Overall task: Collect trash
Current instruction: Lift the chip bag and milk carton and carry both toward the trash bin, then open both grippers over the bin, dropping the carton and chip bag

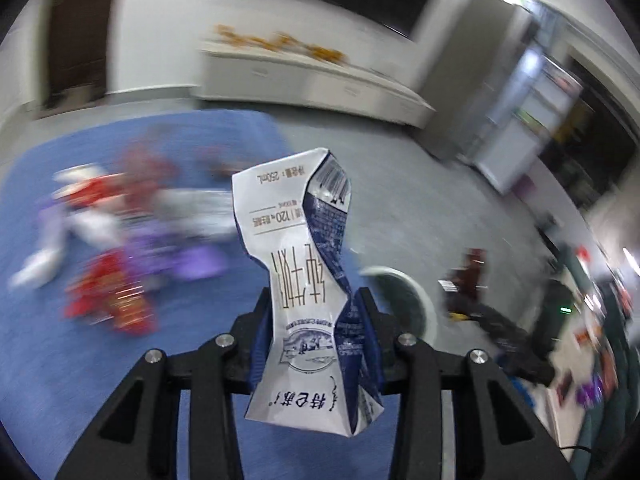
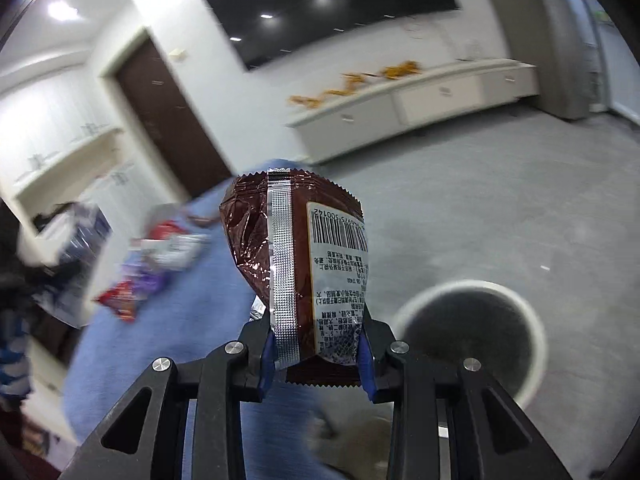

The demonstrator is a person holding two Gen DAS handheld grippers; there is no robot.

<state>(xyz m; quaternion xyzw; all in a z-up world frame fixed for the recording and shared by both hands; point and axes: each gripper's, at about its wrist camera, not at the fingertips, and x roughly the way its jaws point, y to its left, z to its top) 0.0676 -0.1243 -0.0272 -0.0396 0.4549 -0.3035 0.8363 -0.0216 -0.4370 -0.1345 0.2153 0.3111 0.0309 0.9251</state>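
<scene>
Both wrist views look down their own fingers, close behind each held item. Both face the far white cabinet point(image 1: 312, 76) point(image 2: 412, 104), sharing the blue mat point(image 1: 60, 360) point(image 2: 160, 340) and white bin point(image 1: 416, 300) point(image 2: 532, 320).

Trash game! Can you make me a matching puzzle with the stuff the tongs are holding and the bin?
Things:
1. milk carton
2. brown snack bag
3. white bin
4. leftover wrappers

Places:
A. on the blue mat
B. in the right tongs
C. in the left tongs
D. on the grey floor, open top

Pairs: 1-C, 2-B, 3-D, 4-A
</scene>
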